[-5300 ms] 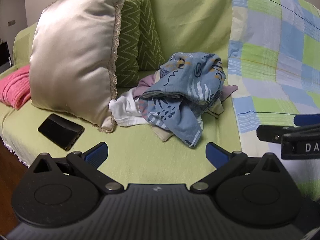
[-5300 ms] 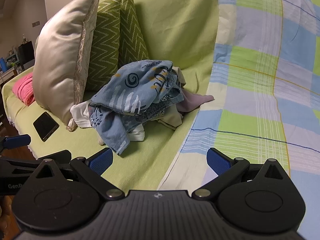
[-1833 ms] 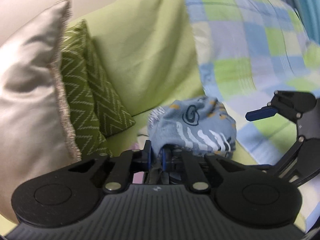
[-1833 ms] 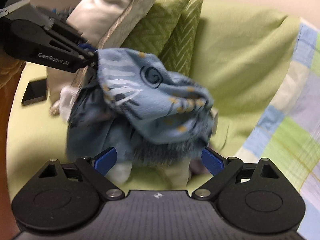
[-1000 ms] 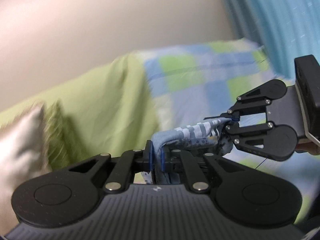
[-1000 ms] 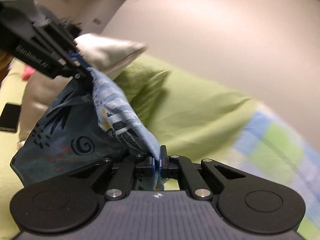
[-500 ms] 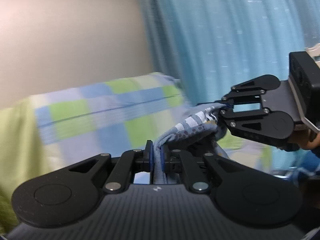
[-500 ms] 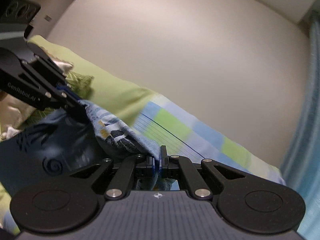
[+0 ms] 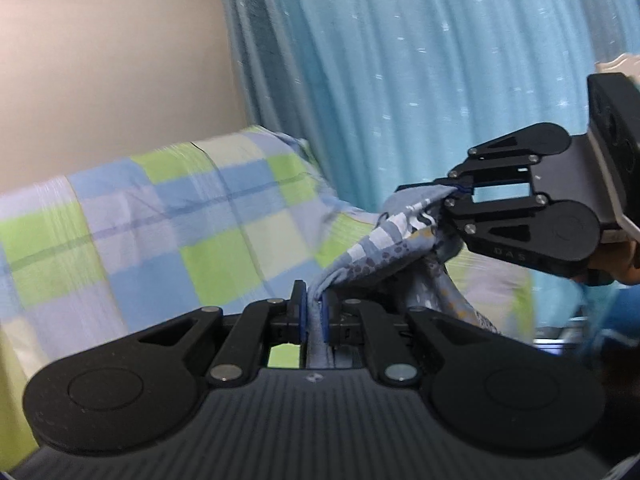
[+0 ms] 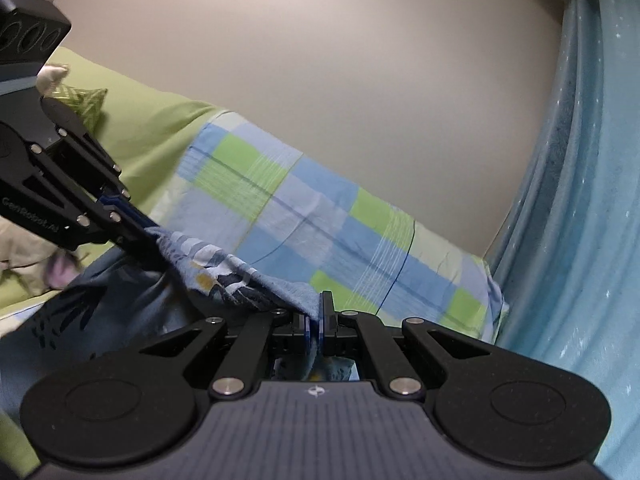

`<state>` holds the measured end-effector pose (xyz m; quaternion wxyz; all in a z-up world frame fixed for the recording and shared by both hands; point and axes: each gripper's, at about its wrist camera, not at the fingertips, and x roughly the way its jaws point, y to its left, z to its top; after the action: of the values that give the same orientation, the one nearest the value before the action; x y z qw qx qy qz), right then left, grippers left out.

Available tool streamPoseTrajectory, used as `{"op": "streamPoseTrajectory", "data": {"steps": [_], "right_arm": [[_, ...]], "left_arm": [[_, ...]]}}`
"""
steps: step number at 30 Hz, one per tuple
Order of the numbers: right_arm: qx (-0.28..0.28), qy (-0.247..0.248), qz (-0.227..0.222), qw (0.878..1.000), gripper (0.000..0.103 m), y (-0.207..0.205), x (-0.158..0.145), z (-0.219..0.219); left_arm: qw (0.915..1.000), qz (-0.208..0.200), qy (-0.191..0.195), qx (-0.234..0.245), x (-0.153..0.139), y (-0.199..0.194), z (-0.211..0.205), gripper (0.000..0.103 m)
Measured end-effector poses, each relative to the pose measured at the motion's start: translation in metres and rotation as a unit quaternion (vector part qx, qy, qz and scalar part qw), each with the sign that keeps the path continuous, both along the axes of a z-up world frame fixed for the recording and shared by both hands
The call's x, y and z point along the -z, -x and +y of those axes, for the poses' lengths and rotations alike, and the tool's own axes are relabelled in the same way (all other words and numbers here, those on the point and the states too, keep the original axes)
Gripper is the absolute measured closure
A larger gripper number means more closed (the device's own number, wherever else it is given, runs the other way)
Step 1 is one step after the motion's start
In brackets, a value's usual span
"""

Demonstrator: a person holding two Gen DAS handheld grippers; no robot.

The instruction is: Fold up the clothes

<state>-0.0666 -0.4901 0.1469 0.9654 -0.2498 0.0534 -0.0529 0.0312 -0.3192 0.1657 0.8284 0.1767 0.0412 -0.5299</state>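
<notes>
A blue patterned garment hangs in the air between my two grippers. My left gripper is shut on one edge of it. My right gripper is shut on another edge; it also shows in the left wrist view at the right. The garment stretches from my right gripper up-left to the left gripper, and the rest of it droops below in shadow. The pile it came from is out of view.
A sofa back with a blue, green and white checked cover lies behind; it also shows in the right wrist view. A light blue curtain hangs at the right. A green zigzag cushion peeks in at the far left.
Both grippers, shut on the garment, have swung further right, towards the curtain end of the sofa. The garment edge between them is pulled a little longer.
</notes>
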Motion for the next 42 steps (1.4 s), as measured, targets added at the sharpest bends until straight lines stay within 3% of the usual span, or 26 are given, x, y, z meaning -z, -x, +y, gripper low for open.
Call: {"op": "streamPoseTrajectory", "data": {"steps": [3,6,8,9,12,15,18,21,24,30,37,42], "right_arm": [[0.002,0.025,-0.023,0.999,0.103,-0.023,0.005,-0.005],[0.004,0.031,-0.018,0.999,0.102,-0.023,0.019,-0.013],[0.003,0.021,0.017,1.0,0.102,-0.019,0.044,-0.024],[0.004,0.015,0.047,0.999,0.101,-0.017,0.061,-0.031],[0.007,-0.007,0.149,0.989,0.097,-0.01,0.117,-0.048],[0.026,-0.016,0.224,0.974,0.091,-0.002,0.16,-0.057],[0.05,-0.035,0.24,0.969,0.078,-0.002,0.177,-0.066],[0.077,-0.074,0.234,0.966,0.068,0.01,0.183,-0.081],[0.085,-0.12,0.236,0.961,0.066,0.01,0.18,-0.089],[0.044,-0.187,0.285,0.939,0.061,0.018,0.153,-0.079],[-0.025,-0.199,0.289,0.936,0.059,0.013,0.125,-0.047],[-0.07,-0.144,0.295,0.942,0.059,-0.028,0.147,0.012]], "left_arm": [[0.9998,-0.016,0.011,-0.006,-0.004,-0.005,-0.001,0.097],[0.9996,-0.022,-0.013,0.015,0.019,0.011,-0.008,0.096],[0.9979,0.001,-0.052,0.04,0.054,0.023,-0.015,0.091],[0.9955,0.018,-0.077,0.051,0.077,0.027,-0.019,0.084],[0.9852,0.058,-0.147,0.067,0.14,0.037,-0.026,0.084],[0.9803,0.086,-0.172,0.046,0.175,0.029,-0.017,0.084],[0.98,0.1,-0.172,0.009,0.181,0.004,-0.006,0.084],[0.9793,0.108,-0.169,-0.029,0.181,-0.026,-0.006,0.082],[0.9765,0.114,-0.172,-0.063,0.187,-0.047,-0.005,0.073],[0.9684,0.158,-0.165,-0.1,0.207,-0.086,0.008,0.07],[0.9647,0.164,-0.182,-0.097,0.227,-0.094,0.022,0.07],[0.9634,0.176,-0.164,-0.117,0.232,-0.1,0.039,0.07]]}}
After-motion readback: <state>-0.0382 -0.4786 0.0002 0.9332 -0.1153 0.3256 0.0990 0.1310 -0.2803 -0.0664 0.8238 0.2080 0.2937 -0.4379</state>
